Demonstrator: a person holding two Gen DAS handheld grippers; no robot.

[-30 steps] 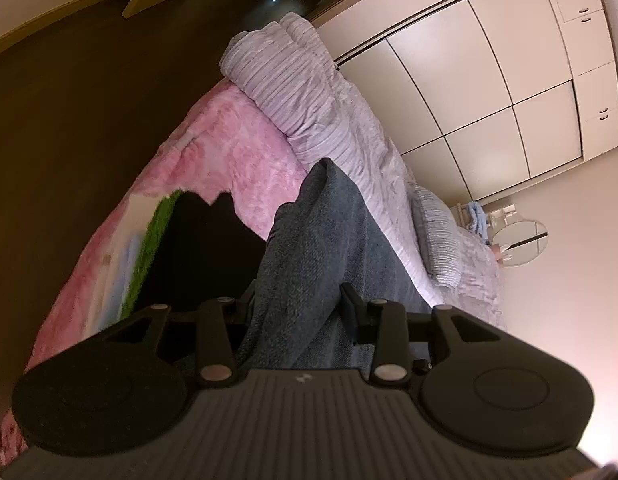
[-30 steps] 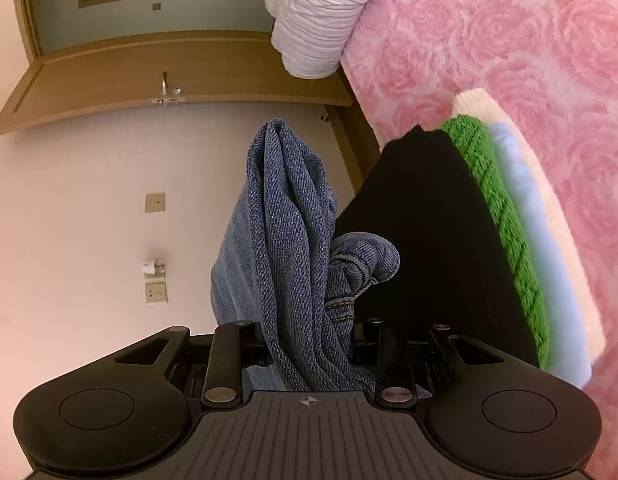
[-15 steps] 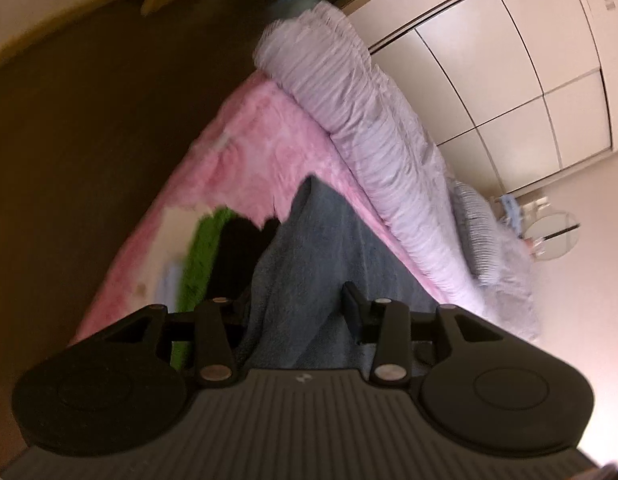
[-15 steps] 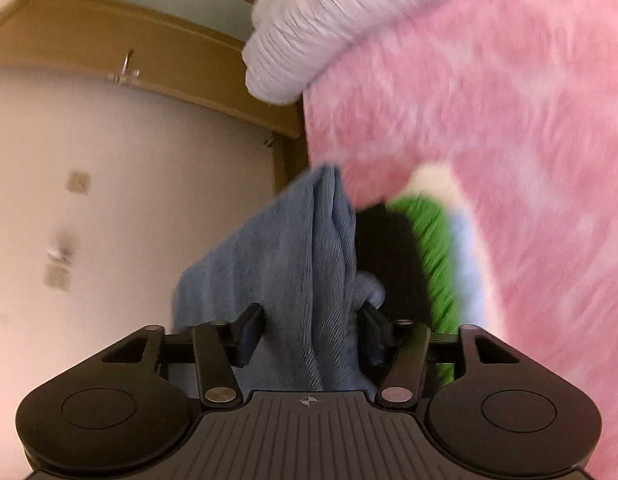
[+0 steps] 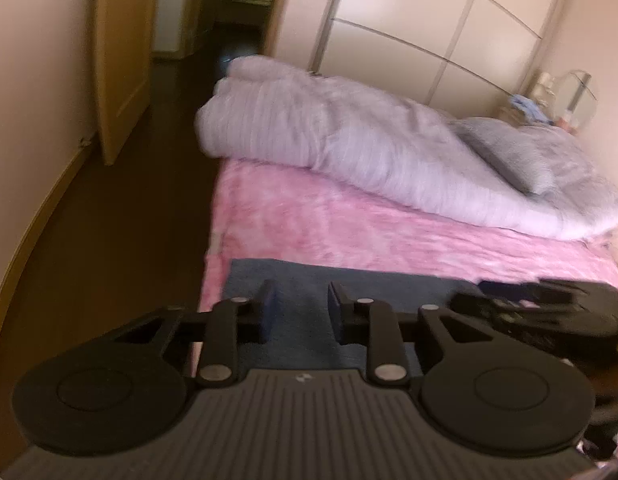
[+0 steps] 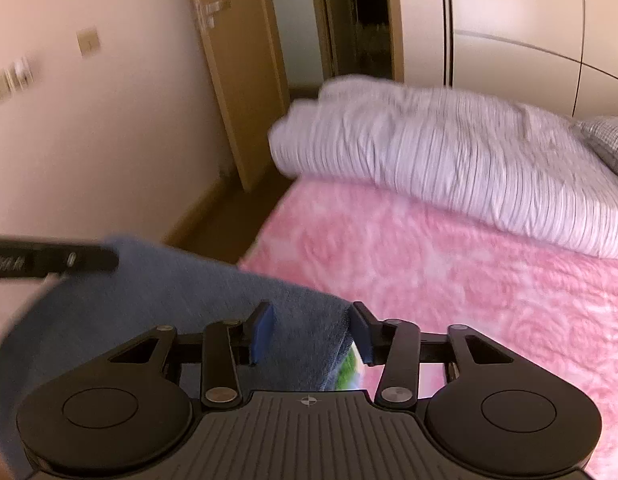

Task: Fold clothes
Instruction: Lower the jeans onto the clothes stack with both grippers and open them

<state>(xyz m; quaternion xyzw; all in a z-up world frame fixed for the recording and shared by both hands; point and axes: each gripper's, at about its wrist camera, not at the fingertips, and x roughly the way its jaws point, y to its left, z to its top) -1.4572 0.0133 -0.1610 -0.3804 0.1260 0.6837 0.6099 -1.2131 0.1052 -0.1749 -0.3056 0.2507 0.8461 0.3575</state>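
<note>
Both grippers' open fingers (image 5: 265, 308) straddle flat jeans (image 5: 309, 292)

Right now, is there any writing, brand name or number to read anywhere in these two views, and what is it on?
No readable words or numbers.
Left gripper: a small pale mark on its body, too blurred to read.
Right gripper: only a small crosshair sign on its body, no letters.
Wall plates: blurred, nothing legible.

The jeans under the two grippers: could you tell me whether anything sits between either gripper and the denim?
Nothing visible does. The jeans lie flat at the edge of the pink bedspread, directly under the open left gripper. The right gripper, also open, has the denim directly between its fingers.
</note>
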